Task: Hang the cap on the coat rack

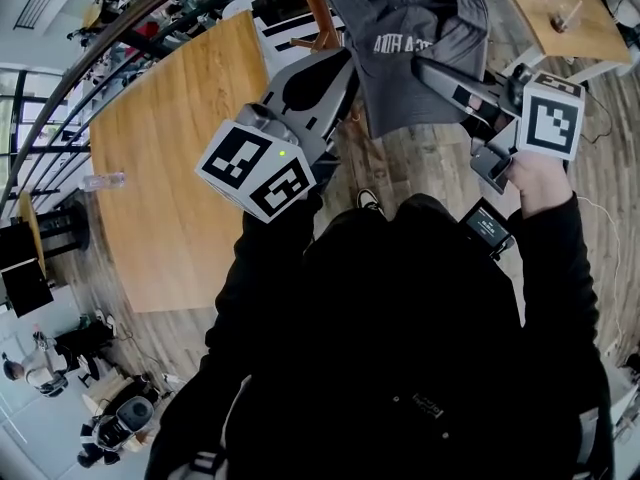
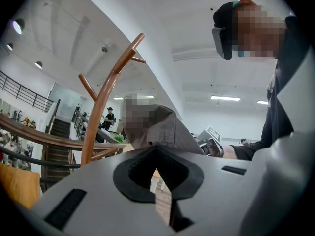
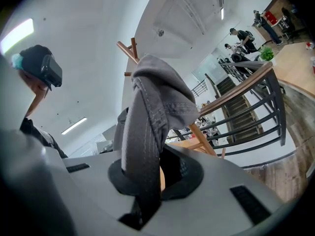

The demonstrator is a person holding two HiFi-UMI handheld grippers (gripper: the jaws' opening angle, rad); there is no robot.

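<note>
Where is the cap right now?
Head view, top centre-right: the cap is up in the air, clamped in the right tool, with the coat rack just beyond it to the left; not yet hung.

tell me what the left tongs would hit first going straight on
The grey cap, right at the left tongs' tips and perhaps already touching. The coat rack stands beside that line, seemingly farther off.

White lettering stands on the grey cap, too blurred to read with any certainty.
</note>
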